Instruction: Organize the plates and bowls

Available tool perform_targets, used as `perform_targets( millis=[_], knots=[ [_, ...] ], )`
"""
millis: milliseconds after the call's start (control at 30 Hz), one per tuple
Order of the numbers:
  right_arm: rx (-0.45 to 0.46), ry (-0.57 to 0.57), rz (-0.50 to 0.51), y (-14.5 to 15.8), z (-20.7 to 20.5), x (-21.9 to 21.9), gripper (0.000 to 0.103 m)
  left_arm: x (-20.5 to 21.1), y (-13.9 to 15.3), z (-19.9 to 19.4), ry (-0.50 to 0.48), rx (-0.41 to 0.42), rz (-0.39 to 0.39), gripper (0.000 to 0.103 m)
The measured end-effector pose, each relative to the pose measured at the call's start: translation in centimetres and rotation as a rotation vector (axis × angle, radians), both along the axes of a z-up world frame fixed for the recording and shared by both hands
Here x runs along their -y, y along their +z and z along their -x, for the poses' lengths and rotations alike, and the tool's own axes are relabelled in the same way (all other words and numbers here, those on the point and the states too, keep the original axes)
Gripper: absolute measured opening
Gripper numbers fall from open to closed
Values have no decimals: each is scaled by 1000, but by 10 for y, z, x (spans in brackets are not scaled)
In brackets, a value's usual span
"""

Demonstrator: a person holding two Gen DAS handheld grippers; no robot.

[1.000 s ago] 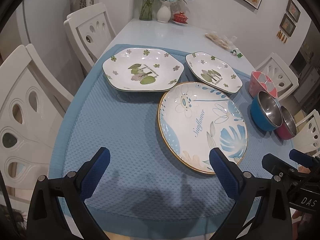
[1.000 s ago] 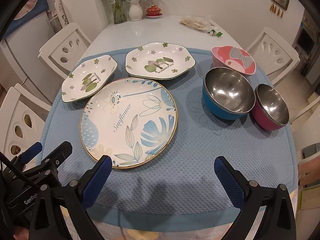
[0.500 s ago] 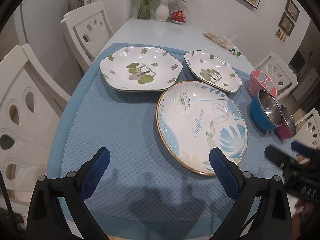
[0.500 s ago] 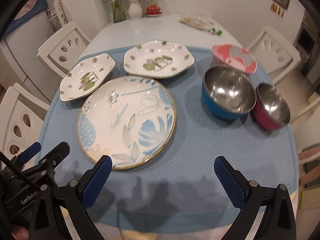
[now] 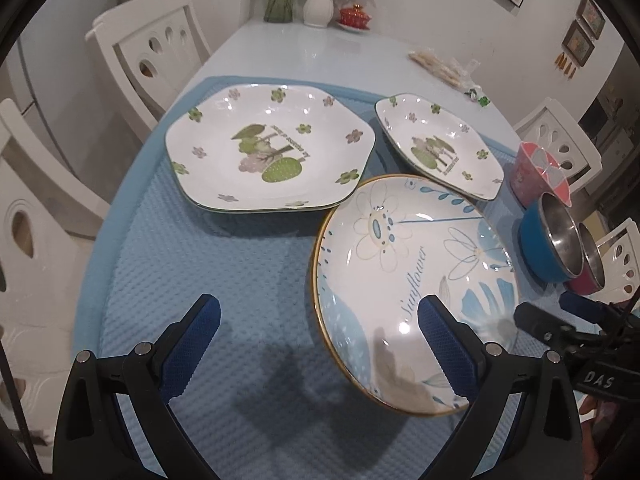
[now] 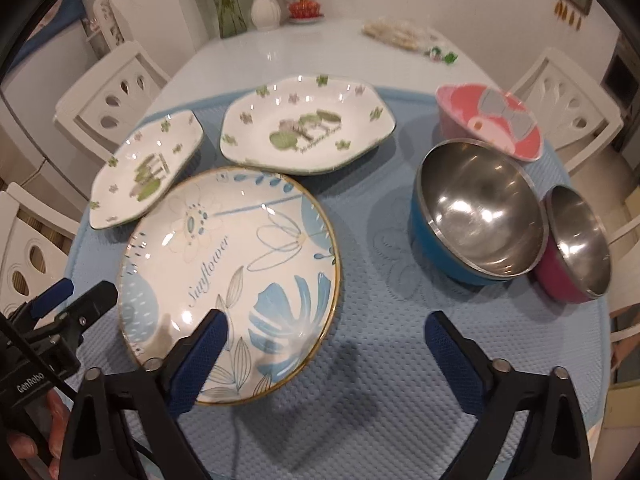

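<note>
Sunflower plate rim overlaps both green-flowered plates' edges; both grippers' jaws apart, the right's just narrowing, empty.

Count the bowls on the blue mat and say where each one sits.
3, all at the mat's right side: the pink bowl farthest back, the blue bowl before it, the magenta bowl right of the blue. None appears hidden.

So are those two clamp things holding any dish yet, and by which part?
No, neither holds anything. The left gripper and right gripper both hang open over the mat and the round plate.
</note>
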State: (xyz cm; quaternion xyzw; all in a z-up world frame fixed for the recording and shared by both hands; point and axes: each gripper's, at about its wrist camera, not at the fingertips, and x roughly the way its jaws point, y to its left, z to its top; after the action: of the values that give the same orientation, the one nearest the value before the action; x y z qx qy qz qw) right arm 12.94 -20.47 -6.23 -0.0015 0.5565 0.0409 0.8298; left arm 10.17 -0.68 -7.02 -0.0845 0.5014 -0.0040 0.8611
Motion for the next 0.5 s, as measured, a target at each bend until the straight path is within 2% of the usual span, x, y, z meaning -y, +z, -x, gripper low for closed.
perform_targets(
  millis=[267, 500],
  knots=[
    [-47, 8, -3, -22, -14, -4, 91, 0, -15, -13, -23, -34, -2, 99],
    [-67, 2, -26, -33, -25, -4, 83, 1, -27, -20, -30, -60, 17, 98]
  ],
)
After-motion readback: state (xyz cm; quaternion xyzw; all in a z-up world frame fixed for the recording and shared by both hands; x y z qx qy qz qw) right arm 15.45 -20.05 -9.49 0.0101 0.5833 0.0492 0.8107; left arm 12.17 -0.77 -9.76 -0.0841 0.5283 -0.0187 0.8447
